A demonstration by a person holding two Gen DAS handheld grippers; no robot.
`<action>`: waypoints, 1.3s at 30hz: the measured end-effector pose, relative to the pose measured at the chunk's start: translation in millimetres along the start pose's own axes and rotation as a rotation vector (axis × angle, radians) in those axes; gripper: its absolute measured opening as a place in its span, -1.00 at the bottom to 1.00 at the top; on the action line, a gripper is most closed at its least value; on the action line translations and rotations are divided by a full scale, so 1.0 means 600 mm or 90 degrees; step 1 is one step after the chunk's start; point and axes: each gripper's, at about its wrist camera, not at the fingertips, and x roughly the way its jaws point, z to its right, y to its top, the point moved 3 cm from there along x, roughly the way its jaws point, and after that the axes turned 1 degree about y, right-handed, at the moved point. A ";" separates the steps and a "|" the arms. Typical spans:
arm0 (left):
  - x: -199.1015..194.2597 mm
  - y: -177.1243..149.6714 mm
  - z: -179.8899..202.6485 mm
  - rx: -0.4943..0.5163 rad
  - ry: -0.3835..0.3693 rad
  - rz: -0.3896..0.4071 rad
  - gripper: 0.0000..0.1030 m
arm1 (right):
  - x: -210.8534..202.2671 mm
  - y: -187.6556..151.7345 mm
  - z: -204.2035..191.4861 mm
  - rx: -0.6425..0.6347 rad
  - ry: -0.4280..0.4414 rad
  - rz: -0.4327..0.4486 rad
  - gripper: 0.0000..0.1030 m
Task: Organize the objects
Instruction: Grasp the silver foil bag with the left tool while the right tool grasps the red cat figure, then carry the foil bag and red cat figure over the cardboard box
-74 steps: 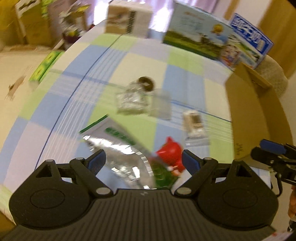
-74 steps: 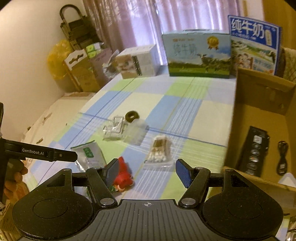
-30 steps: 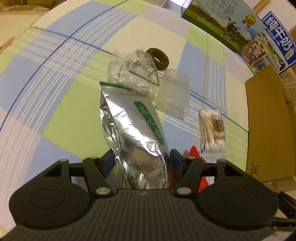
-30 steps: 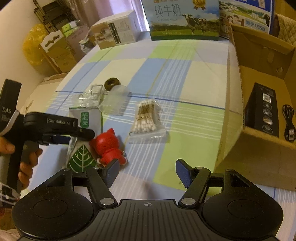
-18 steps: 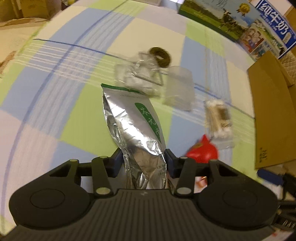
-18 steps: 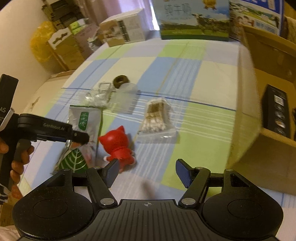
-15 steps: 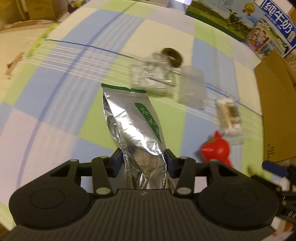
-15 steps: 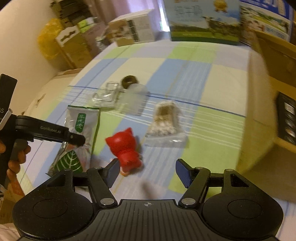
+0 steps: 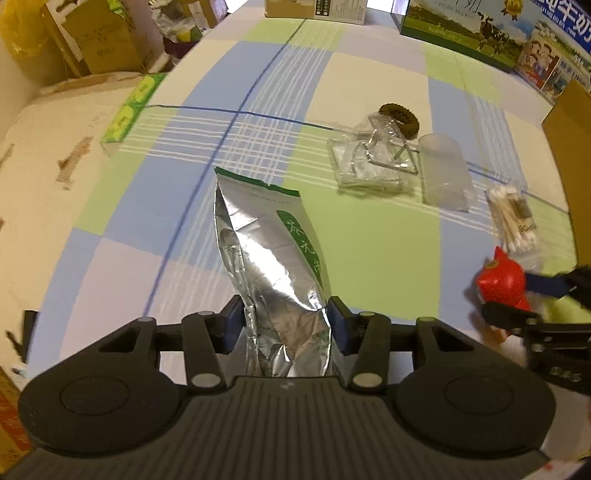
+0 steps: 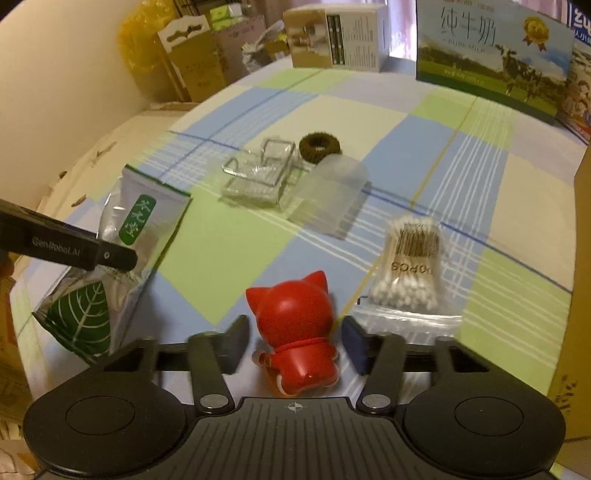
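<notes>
- Foil tea pouch (image 9: 273, 266) pinched at its lower end by the left gripper (image 9: 286, 325), both blue pads pressed into its sides. Long axis runs straight out along the fingers; green-edged top end points away over the checked cloth (image 9: 369, 92). In the right wrist view the pouch (image 10: 122, 240) sits left of the red figure, leaf print at its near end.
- Red cat figure (image 10: 295, 325) sits between the fingers of the right gripper (image 10: 291, 341). Fingers are spread either side of it with gaps showing, no squeeze yet. Ears point away from the camera, feet toward it. It rests on the cloth.
- Beyond the red figure: one clear bag of cotton swabs (image 10: 410, 266) just to its right, long axis pointing away; one frosted plastic cup (image 10: 328, 192) on its side further out; one clear bag with a wire stand (image 10: 258, 173) left of the cup; one dark hair tie (image 10: 319, 146) behind that.
- Far past the red figure: two milk cartons (image 10: 491, 55) and one white box (image 10: 340, 35) at the cloth's far edge.
- Cardboard box wall (image 10: 581, 221) stands right of the swabs.
</notes>
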 end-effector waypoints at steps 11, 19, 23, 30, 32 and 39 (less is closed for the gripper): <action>0.010 0.005 0.034 0.029 -0.025 0.013 -0.22 | -0.001 -0.010 -0.001 0.015 -0.021 0.009 -0.17; -0.009 0.005 0.034 0.025 -0.059 0.014 -0.27 | -0.038 -0.018 0.010 0.049 -0.020 0.028 -0.18; -0.025 0.006 0.040 0.028 -0.072 0.022 -0.27 | -0.060 -0.017 0.015 0.062 -0.019 0.045 -0.18; -0.058 0.012 0.056 0.031 -0.092 0.046 -0.27 | -0.096 -0.011 0.019 0.075 -0.014 0.074 -0.18; -0.067 0.014 0.061 0.032 -0.097 0.052 -0.27 | -0.106 -0.009 0.020 0.078 -0.013 0.083 -0.18; -0.101 0.023 0.086 0.044 -0.116 0.078 -0.27 | -0.147 -0.005 0.024 0.085 -0.012 0.116 -0.18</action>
